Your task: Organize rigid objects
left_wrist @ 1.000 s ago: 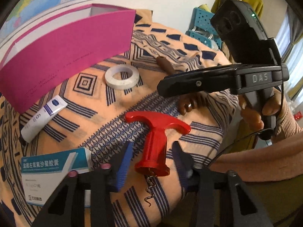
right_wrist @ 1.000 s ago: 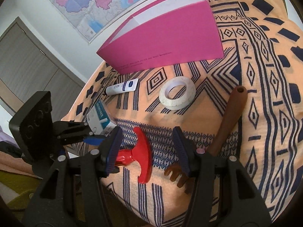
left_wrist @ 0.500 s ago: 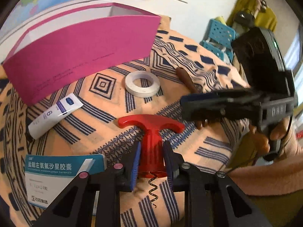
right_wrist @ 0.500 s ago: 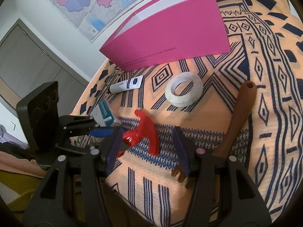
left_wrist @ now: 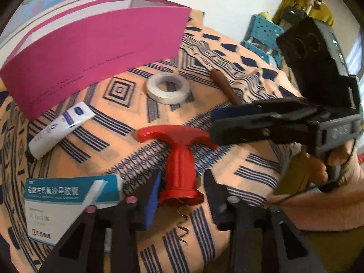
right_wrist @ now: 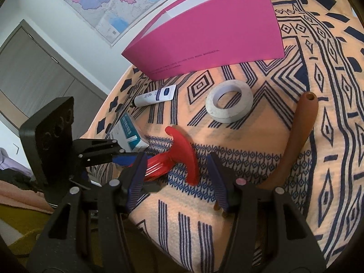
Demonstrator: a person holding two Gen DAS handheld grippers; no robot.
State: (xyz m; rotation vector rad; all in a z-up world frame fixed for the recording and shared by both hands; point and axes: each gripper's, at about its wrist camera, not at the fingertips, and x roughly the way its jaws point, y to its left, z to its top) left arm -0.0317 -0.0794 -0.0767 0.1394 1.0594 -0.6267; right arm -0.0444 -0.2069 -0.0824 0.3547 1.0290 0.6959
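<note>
Well, the left gripper (left_wrist: 182, 182) has just let go, jaws spread either side of the red corkscrew (left_wrist: 179, 157) lying near the table's (left_wrist: 127, 118) front edge, and the right gripper (right_wrist: 177, 161) is spread wide too, so it probably needs regrabbing.

Bright, even daylight fills both fisheye views, with black corners and strongly bent edges. Shadows on the orange patterned tablecloth (right_wrist: 261, 118) are soft and short. The glossy red plastic corkscrew handle (left_wrist: 175, 136) carries small highlights. The left view is slightly soft; the black handheld right gripper (left_wrist: 213, 122) there looks motion-blurred
</note>
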